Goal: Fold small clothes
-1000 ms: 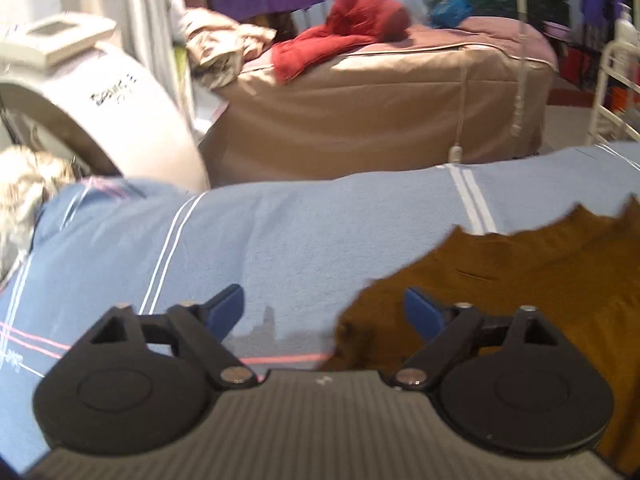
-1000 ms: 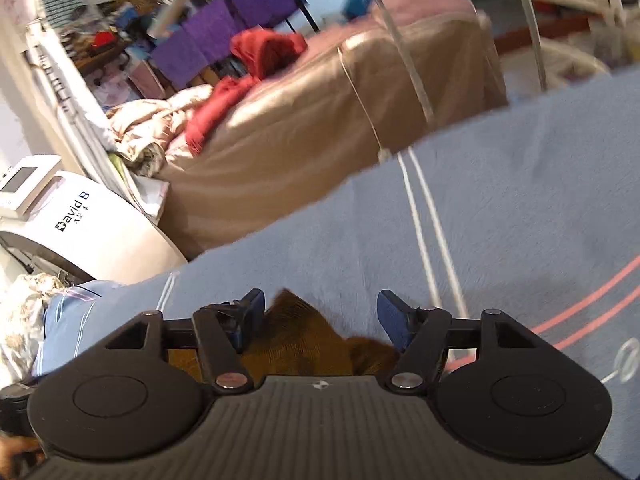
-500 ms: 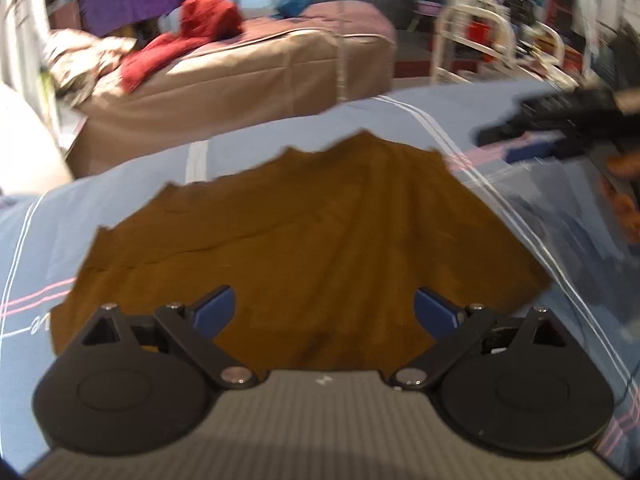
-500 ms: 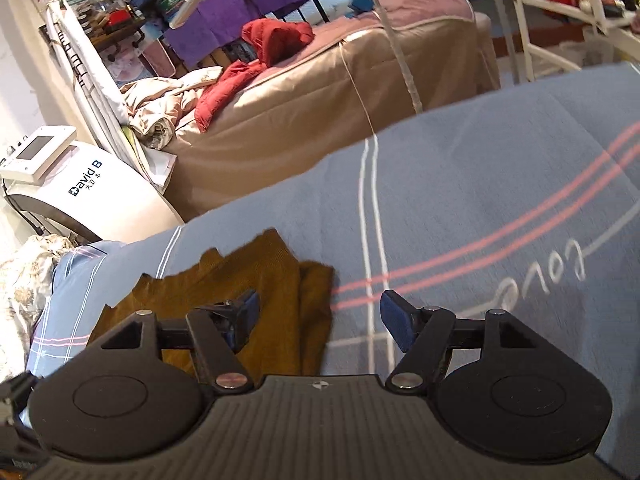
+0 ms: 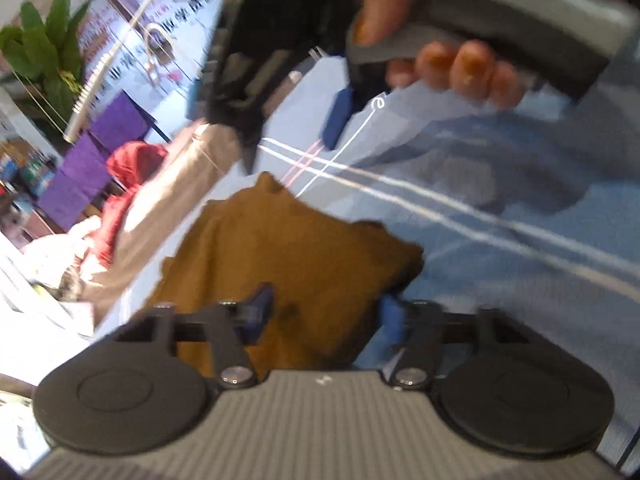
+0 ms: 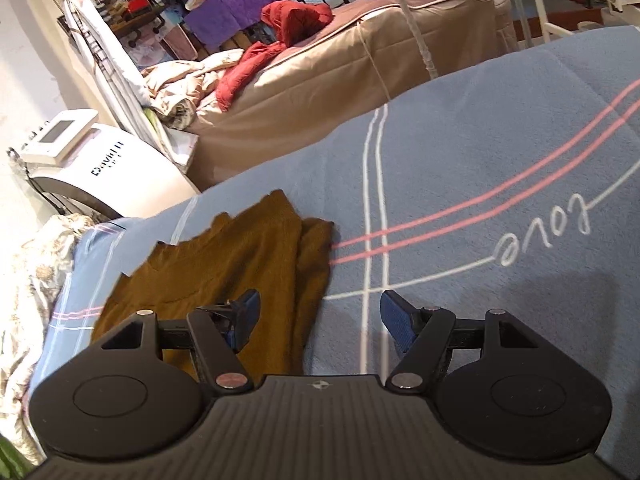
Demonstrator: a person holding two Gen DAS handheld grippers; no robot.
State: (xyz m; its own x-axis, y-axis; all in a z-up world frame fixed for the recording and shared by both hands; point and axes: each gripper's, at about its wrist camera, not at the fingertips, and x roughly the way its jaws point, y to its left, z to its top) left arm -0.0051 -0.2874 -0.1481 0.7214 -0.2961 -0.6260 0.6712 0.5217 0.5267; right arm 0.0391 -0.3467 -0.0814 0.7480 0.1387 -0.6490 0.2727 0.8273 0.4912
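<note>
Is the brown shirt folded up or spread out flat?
Partly folded. The brown shirt has a layer doubled over along its right edge, on the blue blanket.

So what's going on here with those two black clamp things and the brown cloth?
A person is folding a small brown garment on a blue blanket, working a handheld gripper in each hand. The left gripper is open with the garment's edge between its fingers. The right gripper is open too, gripping nothing, beside the already doubled-over cloth.

"love" in white script, upside down, on the blue blanket (image 6: 460,152)
</note>
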